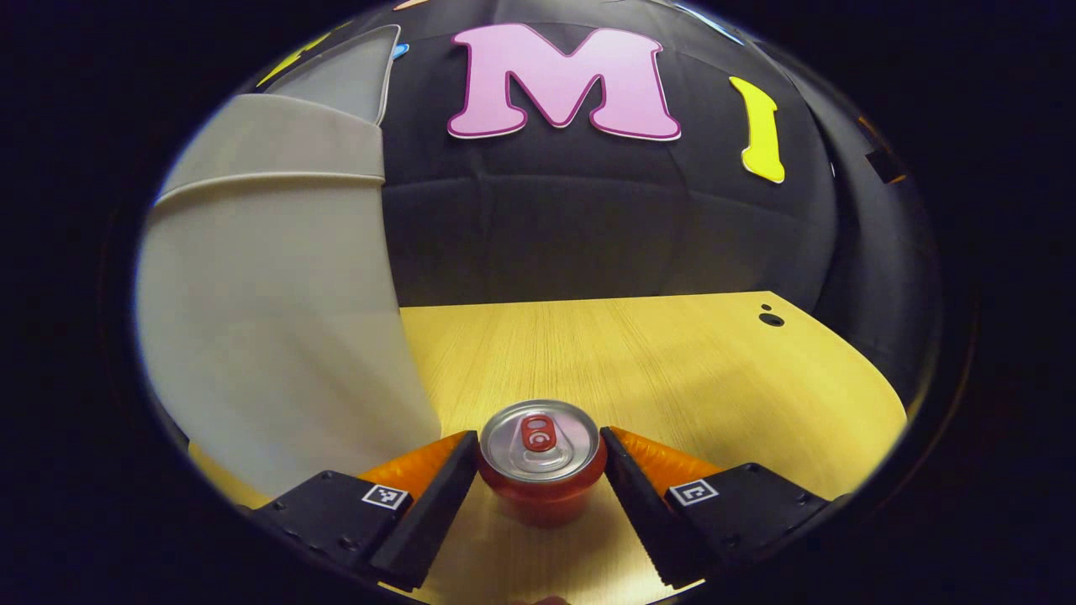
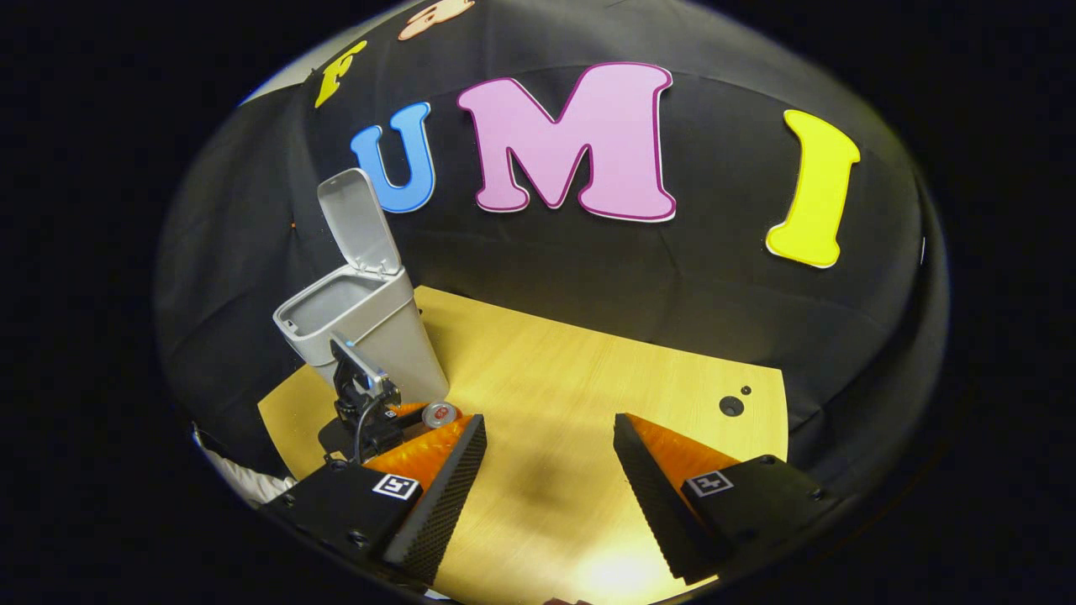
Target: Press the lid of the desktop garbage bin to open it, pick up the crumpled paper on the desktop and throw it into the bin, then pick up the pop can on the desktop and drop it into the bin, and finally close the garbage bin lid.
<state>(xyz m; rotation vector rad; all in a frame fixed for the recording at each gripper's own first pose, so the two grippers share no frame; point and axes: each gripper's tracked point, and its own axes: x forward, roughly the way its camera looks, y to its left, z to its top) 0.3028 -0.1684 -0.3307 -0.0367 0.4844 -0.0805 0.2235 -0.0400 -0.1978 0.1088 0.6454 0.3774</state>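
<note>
Jaws of the left gripper (image 1: 542,470) are set around the red aluminium pop can (image 1: 542,462) beside the grey plastic bin (image 2: 361,328), contact unclear; right gripper (image 2: 546,479) is held wide, empty. Lid (image 2: 357,220) is raised; can drop and closing remain.

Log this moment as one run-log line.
stage: can pickup | left tongs: around pop can, contact unclear | right tongs: open | bin: lid open
</note>
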